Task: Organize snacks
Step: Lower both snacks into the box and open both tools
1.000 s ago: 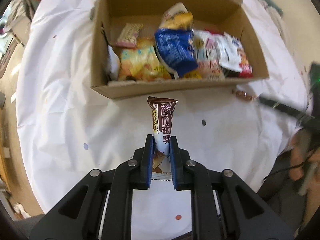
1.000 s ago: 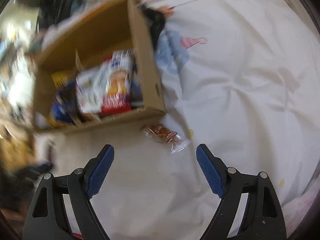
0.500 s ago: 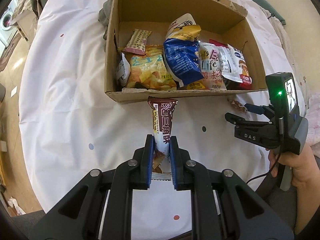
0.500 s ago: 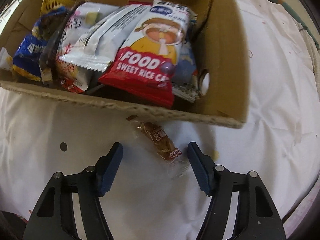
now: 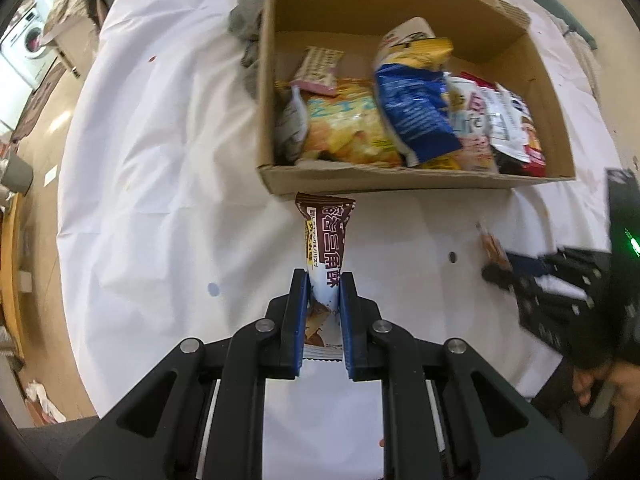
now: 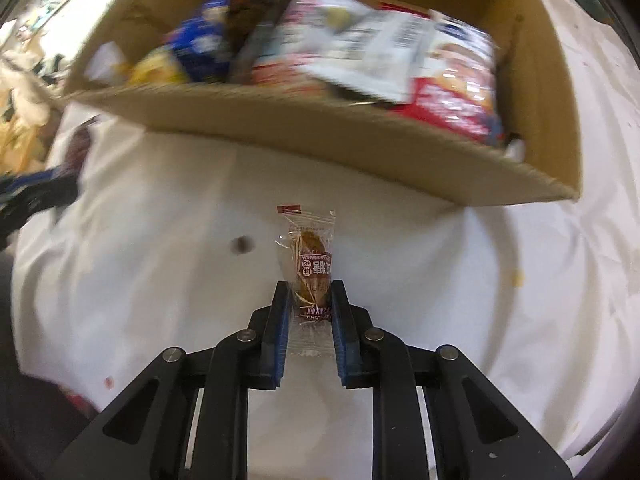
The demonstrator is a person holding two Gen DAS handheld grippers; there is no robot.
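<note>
Both wrist cams steeply down, sharing box (image 5: 400, 186).

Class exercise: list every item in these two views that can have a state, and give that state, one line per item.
Cardboard box: open-topped, snacks inside.
Brown-and-white snack bar: clamped upright in the left claw, outside the box.
Clear-wrapped brown snack: pinched in the right claw, whose jaws have just been closing; outside the box.
Blue chip bag: lying in the box.
White tablecloth: spread out, creased.
</note>
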